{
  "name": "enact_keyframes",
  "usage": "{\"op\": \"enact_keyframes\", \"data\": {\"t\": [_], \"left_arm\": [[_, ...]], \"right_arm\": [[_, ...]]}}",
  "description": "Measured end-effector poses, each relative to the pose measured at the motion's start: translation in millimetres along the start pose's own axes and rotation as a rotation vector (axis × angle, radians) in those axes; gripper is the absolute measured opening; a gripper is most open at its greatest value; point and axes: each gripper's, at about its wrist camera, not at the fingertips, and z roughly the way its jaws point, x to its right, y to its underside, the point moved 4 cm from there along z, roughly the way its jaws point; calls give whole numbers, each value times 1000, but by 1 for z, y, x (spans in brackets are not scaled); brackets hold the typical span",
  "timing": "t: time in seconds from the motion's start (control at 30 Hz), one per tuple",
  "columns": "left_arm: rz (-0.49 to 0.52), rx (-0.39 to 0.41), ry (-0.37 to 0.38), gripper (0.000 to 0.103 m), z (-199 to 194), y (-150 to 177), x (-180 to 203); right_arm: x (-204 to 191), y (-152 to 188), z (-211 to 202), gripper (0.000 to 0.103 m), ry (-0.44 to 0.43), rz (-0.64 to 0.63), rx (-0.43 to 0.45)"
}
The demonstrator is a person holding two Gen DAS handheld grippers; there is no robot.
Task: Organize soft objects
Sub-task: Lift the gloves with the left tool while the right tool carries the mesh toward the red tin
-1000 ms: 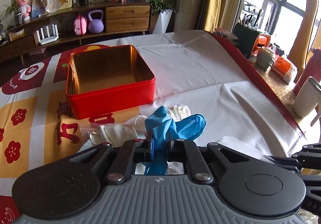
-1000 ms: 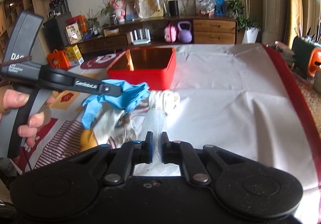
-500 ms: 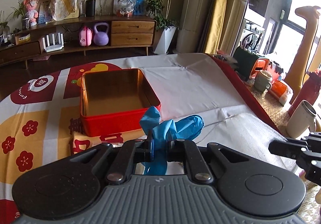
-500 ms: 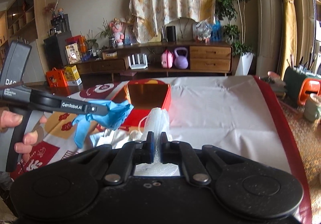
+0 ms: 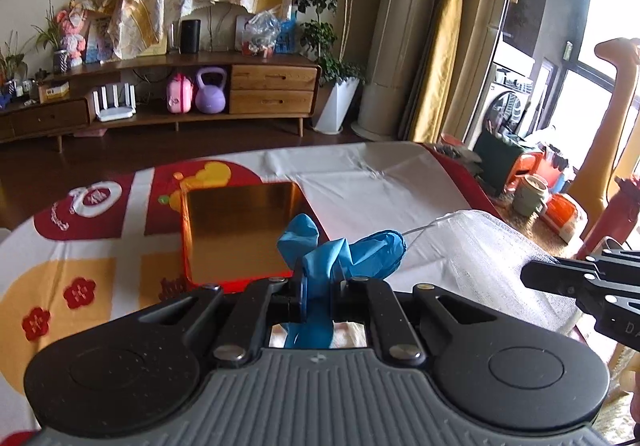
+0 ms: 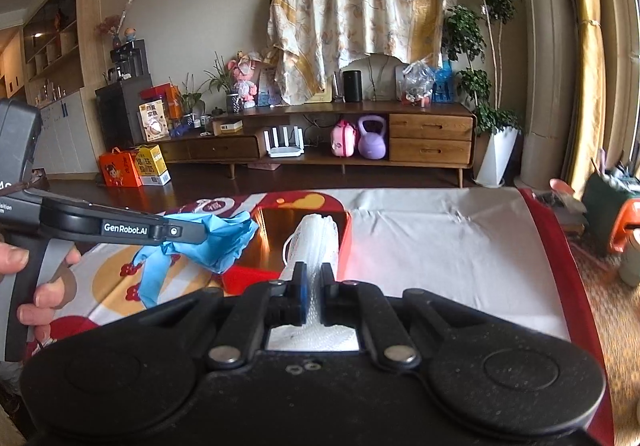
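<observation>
My left gripper [image 5: 318, 286] is shut on a blue rubber glove [image 5: 352, 252], held in the air in front of the open red tin box [image 5: 236, 234] with a gold inside. In the right wrist view the same glove [image 6: 216, 238] hangs from the left gripper [image 6: 176, 232] left of the box [image 6: 280, 234]. My right gripper [image 6: 314, 278] is shut on a white mesh cloth [image 6: 316, 242], held above the table near the box. The cloth also shows in the left wrist view [image 5: 492, 258], with the right gripper at the right edge.
The table wears a white cloth [image 6: 440, 242] with a red border and red-and-yellow prints [image 5: 80, 238]. Cups and orange items [image 5: 532, 194] stand beyond its right side. A wooden sideboard [image 6: 360, 142] stands across the room.
Both grippers have risen from the table with their loads; the pile of soft things has dropped out of view. The box now sits lower and further off in both views.
</observation>
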Motion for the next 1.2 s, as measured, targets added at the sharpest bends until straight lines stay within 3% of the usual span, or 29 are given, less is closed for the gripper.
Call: {"op": "enact_keyframes", "data": {"t": [0.33,0.67,1.2], "left_arm": [[34,10,-50,9,33,-43,-23],[70,-30,-130,9,94,-60,-52],[7,-156,-162,10,206,-46,-83]], "right_arm": [[-2,-38,65,5,-8,-33,-22],[-3,-50,138,5,1,-87,-81],[1,-10,242,5,-6,-83,-242]]}}
